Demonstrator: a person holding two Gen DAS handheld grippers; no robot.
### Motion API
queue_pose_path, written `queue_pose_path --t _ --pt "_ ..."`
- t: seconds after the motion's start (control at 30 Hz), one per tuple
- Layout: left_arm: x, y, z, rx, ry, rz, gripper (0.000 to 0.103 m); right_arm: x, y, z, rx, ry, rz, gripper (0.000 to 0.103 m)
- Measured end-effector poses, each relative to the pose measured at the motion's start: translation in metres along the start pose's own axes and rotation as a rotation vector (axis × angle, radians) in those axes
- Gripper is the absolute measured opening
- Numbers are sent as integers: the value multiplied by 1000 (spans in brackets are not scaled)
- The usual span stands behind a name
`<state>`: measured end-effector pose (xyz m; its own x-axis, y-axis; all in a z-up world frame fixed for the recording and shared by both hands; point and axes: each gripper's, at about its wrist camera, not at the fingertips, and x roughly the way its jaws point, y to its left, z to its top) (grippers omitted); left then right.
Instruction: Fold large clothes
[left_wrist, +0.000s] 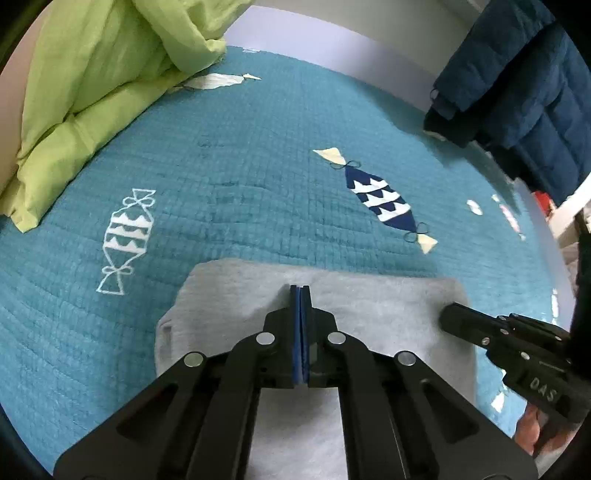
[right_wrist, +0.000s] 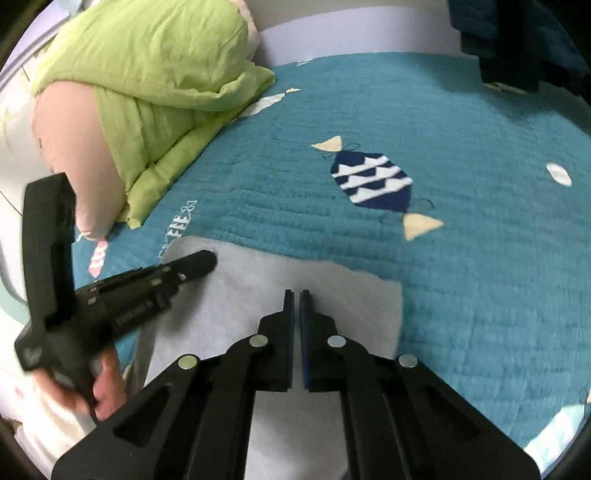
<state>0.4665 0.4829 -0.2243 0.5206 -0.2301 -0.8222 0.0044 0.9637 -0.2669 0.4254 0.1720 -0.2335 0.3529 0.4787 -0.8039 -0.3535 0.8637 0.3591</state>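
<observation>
While both your claws hang over the grey garment, each has its jaws drawn together on nothing: the left claw and the right claw pinch no cloth that shows. The garment lies flat near the front of the teal quilt, already a tidy rectangle, so the fold looks largely done. You hold the claws tilted down above its far edge, likely to press or check it. The green duvet sits well clear, leaving you room.
</observation>
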Motion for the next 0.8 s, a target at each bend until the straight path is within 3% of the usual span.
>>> queue_pose_path --t 0.07,0.1,0.2,0.3,0.4,0.57,0.67,0.8 --pt "-9 4 -3 46 -12 184 3 -10 0 -11 -22 -7 -46 2" --pt "-11 11 -7 56 6 233 3 -15 -1 -15 -23 -9 -53 2" --pt "-29 31 -19 -17 31 195 4 -27 -3 -23 19 -13 -67 9" --pt "-58 18 -36 33 -22 213 4 -45 13 -30 -4 -59 6 9" --pt "-76 -5 -58 69 -41 145 9 -46 40 -38 -50 -49 68 9" --pt "-68 -43 -84 117 -1 105 9 -24 56 -55 -39 33 112 9" --pt "-54 -43 -105 103 37 112 7 -10 53 -76 -51 102 74 7" --pt "-66 -34 -126 101 28 134 7 -29 34 -98 -28 66 126 4"
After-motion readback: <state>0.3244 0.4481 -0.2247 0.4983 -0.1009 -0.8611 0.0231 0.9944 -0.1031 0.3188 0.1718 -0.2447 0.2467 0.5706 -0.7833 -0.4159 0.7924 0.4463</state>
